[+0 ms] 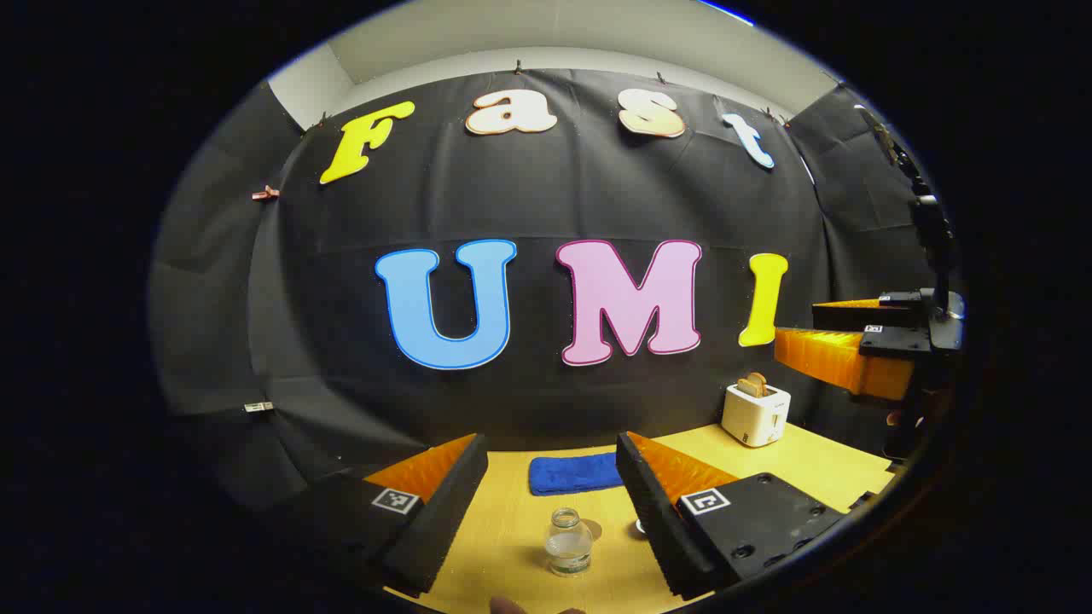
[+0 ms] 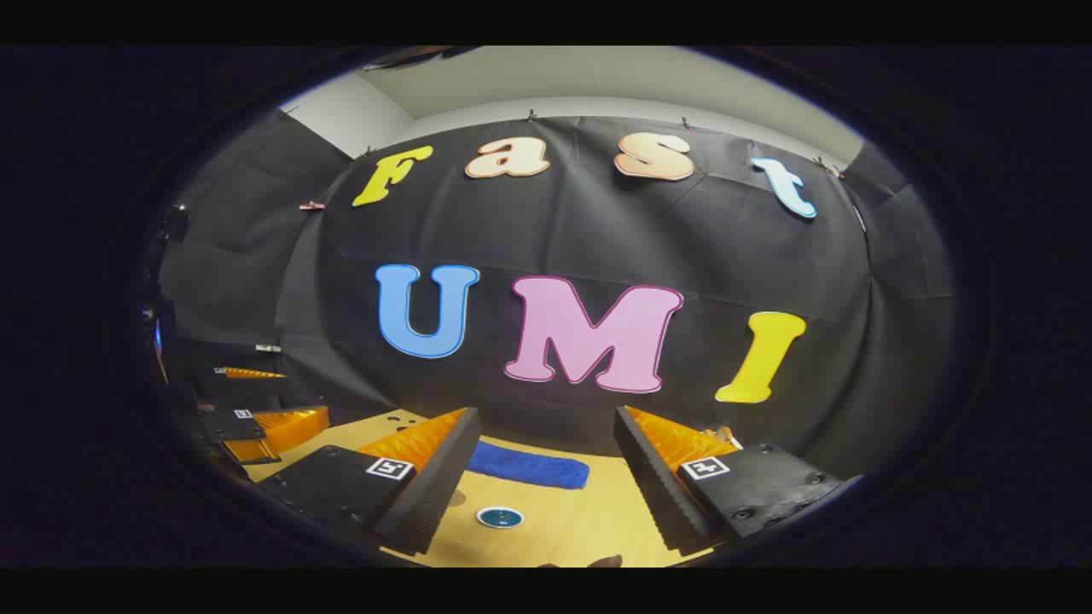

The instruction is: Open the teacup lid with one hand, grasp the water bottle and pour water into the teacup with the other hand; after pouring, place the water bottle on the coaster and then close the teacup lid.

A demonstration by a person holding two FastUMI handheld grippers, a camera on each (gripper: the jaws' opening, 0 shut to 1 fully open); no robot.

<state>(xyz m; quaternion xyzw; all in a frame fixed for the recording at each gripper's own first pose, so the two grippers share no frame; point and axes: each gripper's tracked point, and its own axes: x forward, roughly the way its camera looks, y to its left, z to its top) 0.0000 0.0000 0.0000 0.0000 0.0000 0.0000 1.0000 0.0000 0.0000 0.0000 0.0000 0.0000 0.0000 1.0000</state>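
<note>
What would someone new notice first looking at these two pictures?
Probably the clear water bottle standing upright on the wooden table, framed between the open left gripper. Behind it lies a blue towel, with a white toaster far right. In the right gripper view, a small round coaster sits between the open right gripper.

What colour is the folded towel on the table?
The towel is blue; the left gripper view shows it best.

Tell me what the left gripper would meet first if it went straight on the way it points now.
Probably the water bottle: it stands on the table between the open fingers of the left gripper, just ahead. A blue cloth lies farther back. If the aim runs level, it may pass over both; depth is unclear.
</note>
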